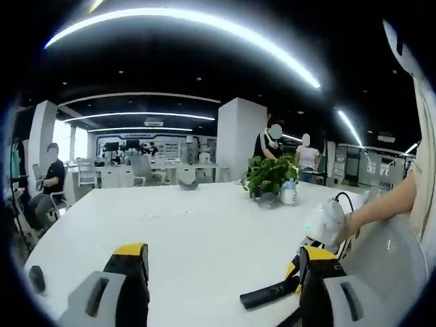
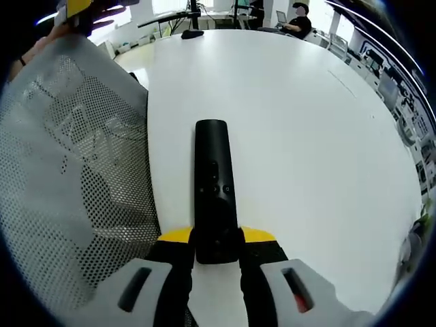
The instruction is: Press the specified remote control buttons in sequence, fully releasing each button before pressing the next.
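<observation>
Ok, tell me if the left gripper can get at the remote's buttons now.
Probably yes: the left gripper hovers open over bare table, and the remote, clamped at its near end by the right gripper, lies button-side up, uncovered.

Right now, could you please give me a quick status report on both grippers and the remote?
Right hand-held gripper shut on black remote, flat on white table. Left hand-held gripper open above table. Mesh chair back beside remote.

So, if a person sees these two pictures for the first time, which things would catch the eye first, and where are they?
First, the black remote control lying lengthwise on the white table, its near end gripped between the yellow-tipped jaws of the right gripper. Next, the grey mesh chair back beside the table edge. In the left gripper view, a green potted plant stands far across the table, beyond the open left gripper.
</observation>
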Demonstrator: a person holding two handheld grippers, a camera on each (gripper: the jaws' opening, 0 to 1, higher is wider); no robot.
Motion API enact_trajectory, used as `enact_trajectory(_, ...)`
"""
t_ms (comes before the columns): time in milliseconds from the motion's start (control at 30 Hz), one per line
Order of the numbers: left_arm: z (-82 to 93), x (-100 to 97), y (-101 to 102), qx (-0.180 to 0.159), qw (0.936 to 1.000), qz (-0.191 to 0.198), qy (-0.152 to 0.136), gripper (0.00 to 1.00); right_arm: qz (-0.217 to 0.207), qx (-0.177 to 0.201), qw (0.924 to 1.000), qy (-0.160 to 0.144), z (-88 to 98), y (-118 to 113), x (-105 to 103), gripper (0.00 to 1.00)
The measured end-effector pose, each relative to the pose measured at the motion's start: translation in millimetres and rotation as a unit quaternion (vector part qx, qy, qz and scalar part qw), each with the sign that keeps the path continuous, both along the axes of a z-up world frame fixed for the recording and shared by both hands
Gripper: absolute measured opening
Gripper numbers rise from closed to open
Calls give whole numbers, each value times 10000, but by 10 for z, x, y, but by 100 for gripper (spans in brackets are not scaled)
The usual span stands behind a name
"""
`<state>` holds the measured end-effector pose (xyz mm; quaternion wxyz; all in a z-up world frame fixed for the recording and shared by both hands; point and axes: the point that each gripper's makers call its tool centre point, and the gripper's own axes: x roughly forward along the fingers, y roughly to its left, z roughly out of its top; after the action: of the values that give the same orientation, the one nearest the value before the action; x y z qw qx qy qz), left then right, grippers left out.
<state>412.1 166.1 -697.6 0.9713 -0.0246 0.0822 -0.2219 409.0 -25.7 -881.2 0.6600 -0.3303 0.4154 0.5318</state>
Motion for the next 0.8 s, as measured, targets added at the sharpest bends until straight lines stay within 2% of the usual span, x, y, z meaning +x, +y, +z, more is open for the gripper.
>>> enact_trajectory(67, -9, 3, 3, 185, 9998, 23, -28, 94, -1, -12, 10000, 8, -1, 0, 1, 25)
enact_trajectory(100, -58, 1, 1, 520, 9986, -7, -24, 94, 3, -30, 10000, 7, -1, 0, 1, 25)
enact_trajectory(167, -120, -24, -58, 801, 9965, -224, -9, 94, -6, -30, 10000, 4, -2, -2, 1, 25)
enact_trajectory(233, -101, -37, -121, 740, 9970, -244, 6, 93, -14, -6, 10000, 1, -1, -1, 2, 25)
enact_trajectory(333, -104, -25, -60, 599, 9980, -194, 70, 93, -2, 10, 10000, 3, 0, 1, 3, 25)
enact_trajectory(500, -145, -39, -112, 909, 9955, -231, 108, 93, 55, -19, 10000, 2, -2, 1, 5, 25)
enact_trajectory(567, -142, -40, -150, 874, 9959, -217, 128, 92, 84, -24, 10000, 5, -2, 2, 4, 25)
enact_trajectory(700, -119, -19, -66, 750, 9970, -105, 127, 92, 128, -29, 9999, 20, -1, 6, 9, 24)
enact_trajectory(800, -123, -16, -73, 827, 9965, -82, 110, 91, 141, -29, 9999, 26, 1, 9, 10, 24)
